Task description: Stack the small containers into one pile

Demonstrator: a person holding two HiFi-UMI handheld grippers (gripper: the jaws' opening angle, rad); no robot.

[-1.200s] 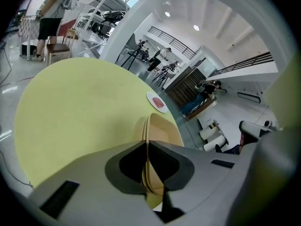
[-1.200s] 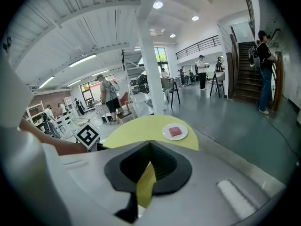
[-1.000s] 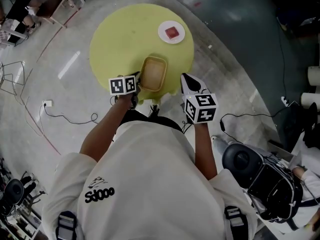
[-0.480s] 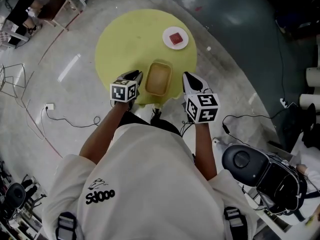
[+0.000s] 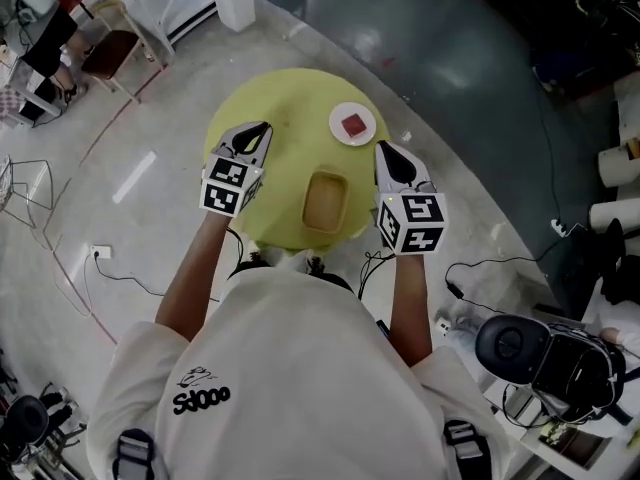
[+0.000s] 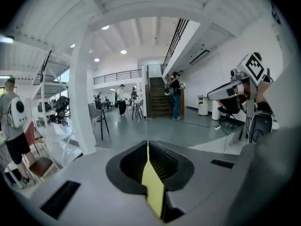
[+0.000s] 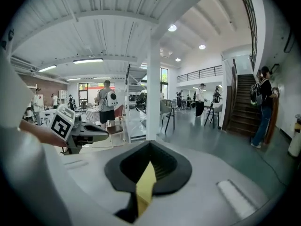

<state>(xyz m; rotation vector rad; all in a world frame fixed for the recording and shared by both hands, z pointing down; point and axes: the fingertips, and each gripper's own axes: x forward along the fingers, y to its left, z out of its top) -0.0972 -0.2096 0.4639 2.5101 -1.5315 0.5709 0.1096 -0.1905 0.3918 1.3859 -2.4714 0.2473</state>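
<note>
Hovering over the left edge of the round yellow tabletop [image 5: 285, 108], the left claw [image 5: 260, 130] points away from the person, who wears a white shirt [image 5: 300, 368]. In the left gripper view its two dark jaws are pressed together along a thin seam with nothing between them. A wedge of the yellow surface shows below the seam. That view looks level across a large hall, with a staircase [image 6: 160, 98] in the distance and the other gripper at the right edge.

Between the two claws, near the edge of the tabletop closest to the person, sits a tan container [image 5: 325, 200], rectangular with rounded corners and open side up. Whether more than one is nested there cannot be told from above. Neither claw touches it. Each is held off to its own side.

Farther back and a little to the right lies a white plate [image 5: 338, 128] with a small red piece [image 5: 353, 124] at its middle, apart from the container.

The right claw [image 5: 386, 150] hangs over the right edge of the tabletop, near the plate, also pointing away. In the right gripper view its jaws meet tip to tip and carry nothing, and yellow shows beneath them. A white pillar [image 7: 153, 93] stands straight ahead.
</note>
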